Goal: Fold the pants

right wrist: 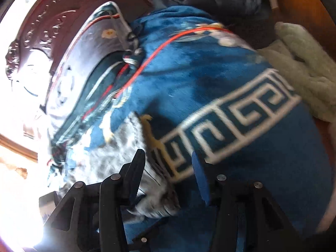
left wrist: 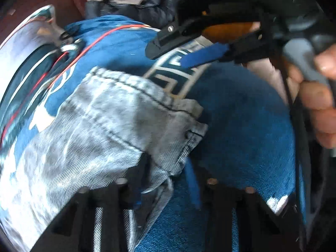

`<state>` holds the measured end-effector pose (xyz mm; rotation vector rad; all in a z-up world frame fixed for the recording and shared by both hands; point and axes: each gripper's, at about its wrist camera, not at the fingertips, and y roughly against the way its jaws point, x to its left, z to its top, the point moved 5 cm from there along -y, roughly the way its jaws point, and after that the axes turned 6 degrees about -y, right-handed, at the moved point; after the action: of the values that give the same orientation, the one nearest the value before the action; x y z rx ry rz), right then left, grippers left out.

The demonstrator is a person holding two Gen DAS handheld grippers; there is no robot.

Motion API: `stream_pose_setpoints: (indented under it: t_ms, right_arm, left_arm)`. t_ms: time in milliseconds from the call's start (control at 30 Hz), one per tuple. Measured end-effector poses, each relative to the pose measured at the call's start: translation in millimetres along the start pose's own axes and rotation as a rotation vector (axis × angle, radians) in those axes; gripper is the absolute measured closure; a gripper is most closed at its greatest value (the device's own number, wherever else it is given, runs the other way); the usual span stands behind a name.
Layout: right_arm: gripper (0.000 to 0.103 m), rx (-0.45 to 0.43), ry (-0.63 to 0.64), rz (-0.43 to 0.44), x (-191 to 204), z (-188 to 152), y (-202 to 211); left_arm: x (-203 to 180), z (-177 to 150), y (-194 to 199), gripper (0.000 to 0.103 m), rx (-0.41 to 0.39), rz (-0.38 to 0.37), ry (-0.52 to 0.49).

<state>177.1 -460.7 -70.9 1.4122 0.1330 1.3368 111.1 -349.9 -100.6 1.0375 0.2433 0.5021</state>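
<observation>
Pants (left wrist: 100, 126): you have the washed grey-blue denim lying on the blanket (left wrist: 241, 126), a bunched edge at your left gripper and another fold at your right gripper.
Left gripper (left wrist: 166, 180): your jaws stand narrow around a crumpled denim edge; it looks pinched, likely so you can carry that edge over for the fold.
Right gripper (right wrist: 168, 168): your jaws are part open with denim lying between them; the blue pad (right wrist: 200, 180) stands clear of the cloth, so you hold nothing there, as far as the right wrist view shows.
Hand (left wrist: 321, 105): in the left wrist view your fingers wrap the right gripper's handle, which hangs over the blanket's border.
Denim: stiff twill, mottled pale and dark, with dark double stitching and a rivet at a pocket corner; it creases in thick ridges.
Blanket: deep blue plush with a white key-pattern band (right wrist: 241, 117); soft pile, so you may find the pants drag on it.
Cord (right wrist: 168, 48): thin red line across the far blanket, well apart from both grippers.
Blur: both views are smeared, so fine contact is hard to judge.
</observation>
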Motion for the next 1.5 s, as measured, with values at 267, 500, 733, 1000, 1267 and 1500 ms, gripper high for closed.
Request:
stream_pose_setpoints:
  t_ms: [267, 500, 733, 1000, 1267, 1500]
  right_arm:
    - [0.05, 0.154, -0.081, 0.165, 2, 6, -50]
    - [0.069, 0.265, -0.085, 0.22, 19, -4, -71]
    - [0.091, 0.159, -0.054, 0.182, 35, -6, -49]
    - [0.092, 0.06, 0.134, 0.145, 96, -22, -19]
    - [0.092, 0.073, 0.232, 0.159, 154, -43, -24]
    - [0.092, 0.116, 0.373, 0.175, 224, -74, -40]
  left_arm:
    - [30, -15, 15, 0.081, -0.075, -0.211, 0.288]
    - [40, -22, 27, 0.081, -0.13, -0.291, 0.391]
    - [45, -25, 54, 0.082, -0.216, -0.33, 0.473]
    - [57, -28, 79, 0.082, -0.288, -0.332, 0.508]
    - [80, -51, 112, 0.083, -0.358, -0.303, 0.557]
    - [114, -93, 149, 0.083, -0.43, -0.251, 0.649]
